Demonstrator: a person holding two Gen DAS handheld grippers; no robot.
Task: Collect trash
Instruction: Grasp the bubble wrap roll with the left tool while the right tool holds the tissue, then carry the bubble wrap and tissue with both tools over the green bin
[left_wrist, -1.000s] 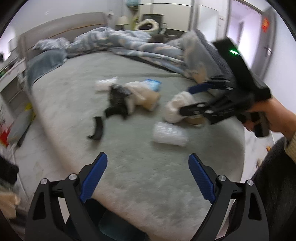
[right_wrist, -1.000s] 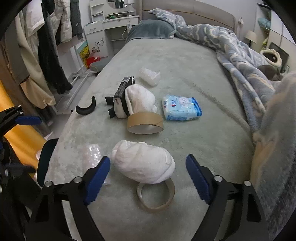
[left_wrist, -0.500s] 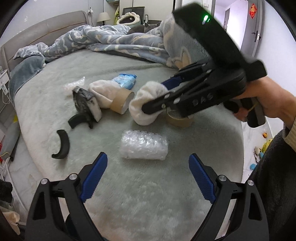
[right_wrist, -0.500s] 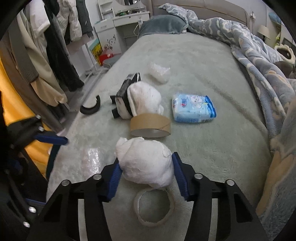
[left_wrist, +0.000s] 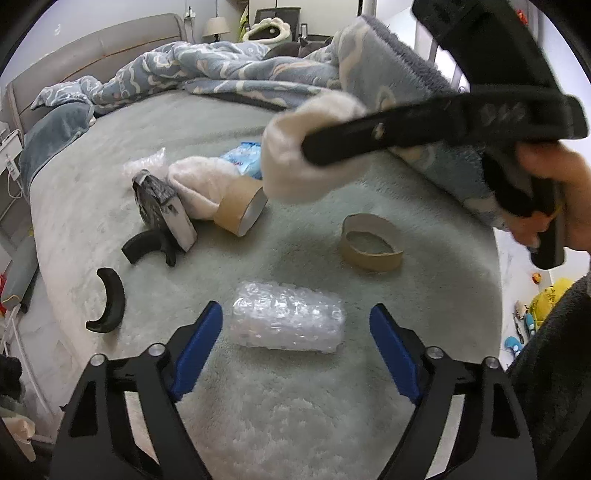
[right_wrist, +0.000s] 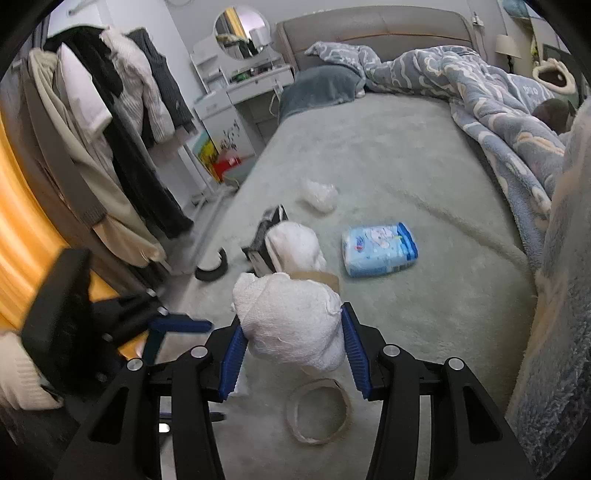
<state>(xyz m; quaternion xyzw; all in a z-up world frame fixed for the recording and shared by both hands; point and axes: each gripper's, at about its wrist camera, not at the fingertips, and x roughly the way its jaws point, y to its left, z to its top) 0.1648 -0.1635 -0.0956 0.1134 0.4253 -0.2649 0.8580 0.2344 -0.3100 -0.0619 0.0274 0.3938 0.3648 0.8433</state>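
Observation:
My right gripper (right_wrist: 291, 350) is shut on a white crumpled wad (right_wrist: 291, 325) and holds it above the bed; the wad also shows in the left wrist view (left_wrist: 295, 158). My left gripper (left_wrist: 295, 343) is open, its blue pads on either side of a roll of bubble wrap (left_wrist: 288, 321) lying on the green bedspread. A flat cardboard tape ring (left_wrist: 371, 243) lies under the lifted wad, seen also in the right wrist view (right_wrist: 319, 411). A second white wad with a cardboard tube (left_wrist: 240, 206), a black device (left_wrist: 162, 206), a black curved piece (left_wrist: 109, 301) and a blue tissue pack (right_wrist: 380, 249) lie further in.
A blue patterned blanket (right_wrist: 498, 103) is heaped along the bed's right side. Clear crumpled plastic (right_wrist: 319, 192) lies mid-bed. A coat rack with clothes (right_wrist: 110, 147) and a white dresser (right_wrist: 240, 99) stand left of the bed.
My right gripper closed on the white wad and lifted it off the tape ring. My left gripper moved in until the bubble wrap lay between its open fingers.

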